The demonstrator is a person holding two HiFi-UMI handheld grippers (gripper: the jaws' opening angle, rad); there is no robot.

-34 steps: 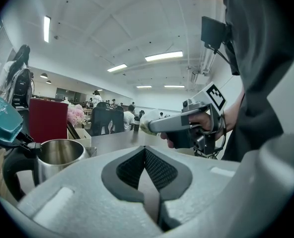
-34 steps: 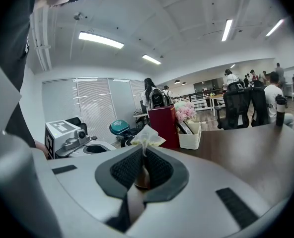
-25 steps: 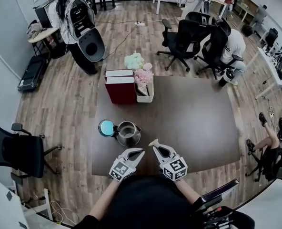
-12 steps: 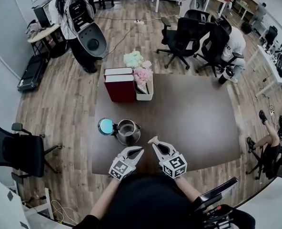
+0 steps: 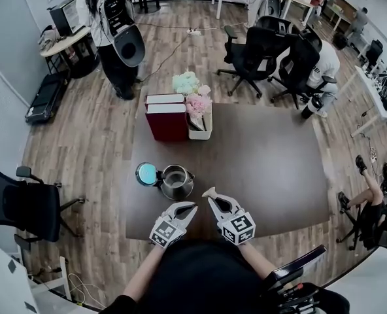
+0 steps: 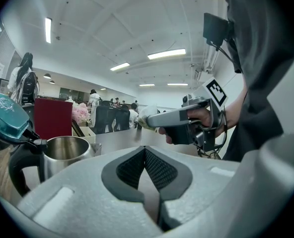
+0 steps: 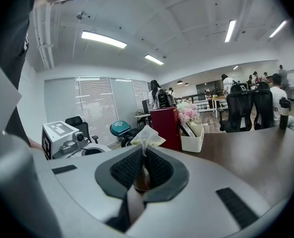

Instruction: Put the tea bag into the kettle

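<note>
Tea bag [image 7: 146,135] being pinched in right gripper [image 5: 212,197], just right of kettle [image 5: 176,183] — left gripper [image 5: 191,208] being held closed, empty, near kettle.

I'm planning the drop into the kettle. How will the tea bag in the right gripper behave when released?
Probably floppy: the tea bag crumples in loose folds above the right gripper, which pinches it. Likely very light, so it may flutter or cling rather than drop straight. The kettle stands open, its lid swung aside, which should forgive that.
</note>
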